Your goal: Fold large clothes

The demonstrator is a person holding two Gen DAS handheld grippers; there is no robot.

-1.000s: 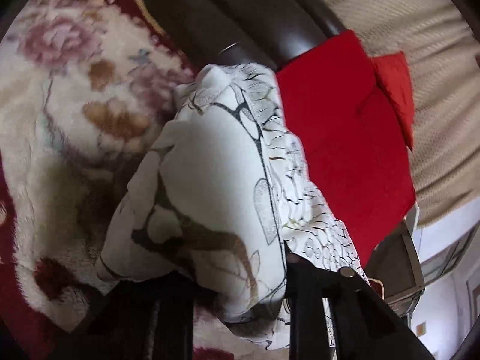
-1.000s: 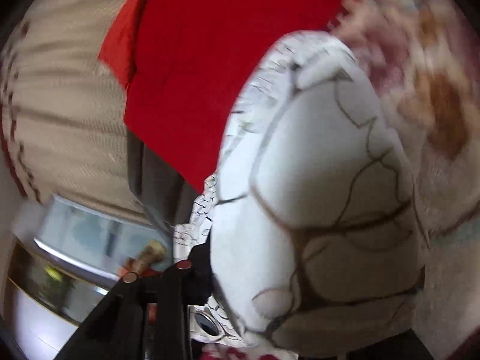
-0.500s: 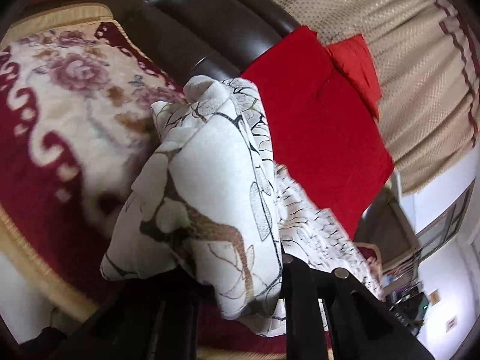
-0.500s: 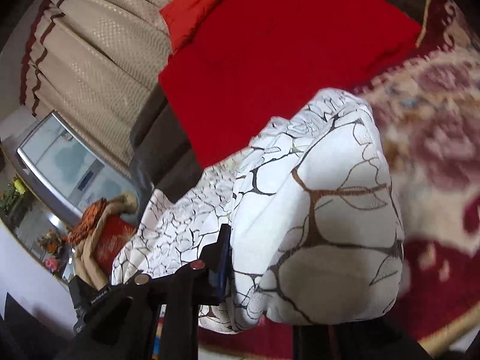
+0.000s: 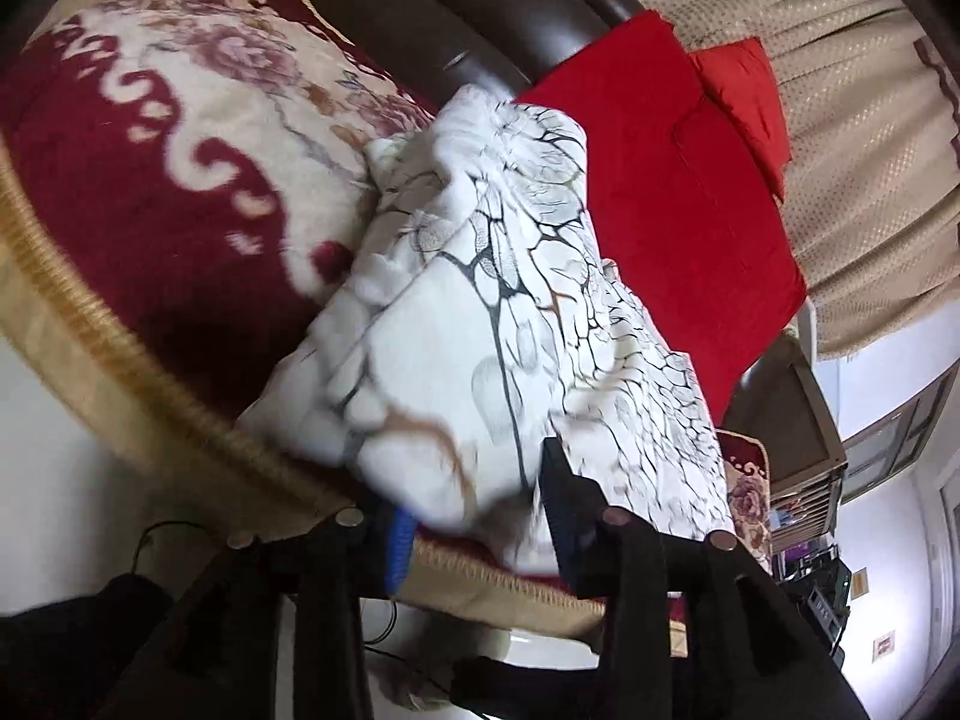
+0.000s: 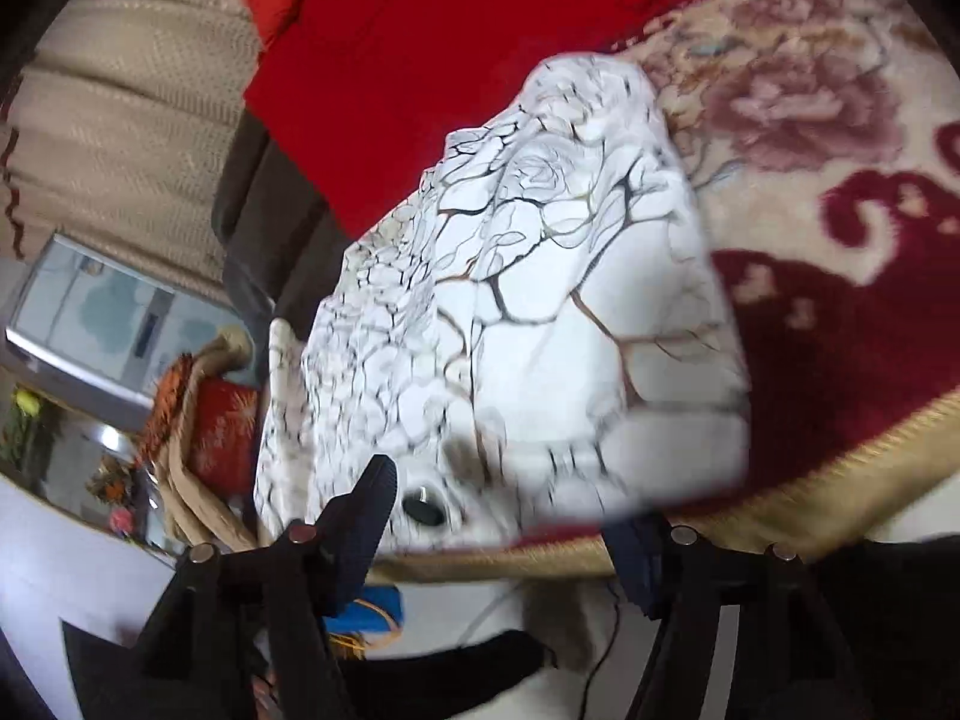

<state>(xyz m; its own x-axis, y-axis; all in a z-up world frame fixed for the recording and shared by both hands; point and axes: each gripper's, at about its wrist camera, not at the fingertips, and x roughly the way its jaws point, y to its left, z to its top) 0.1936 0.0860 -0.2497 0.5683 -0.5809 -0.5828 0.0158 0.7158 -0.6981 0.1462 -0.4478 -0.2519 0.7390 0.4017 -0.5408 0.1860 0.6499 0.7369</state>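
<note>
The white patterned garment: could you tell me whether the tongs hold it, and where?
Both tongs appear open; white patterned garment lies between them, seemingly released.

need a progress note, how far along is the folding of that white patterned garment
Done: the white patterned garment looks bunched into a few layers on the floral sofa cover. In hand: left tongs and right tongs straddle its near edge, jaws apart. Left: flattening and squaring; the red garment lies unfolded.

Both wrist views close above garment [image 5: 480,312]
</note>
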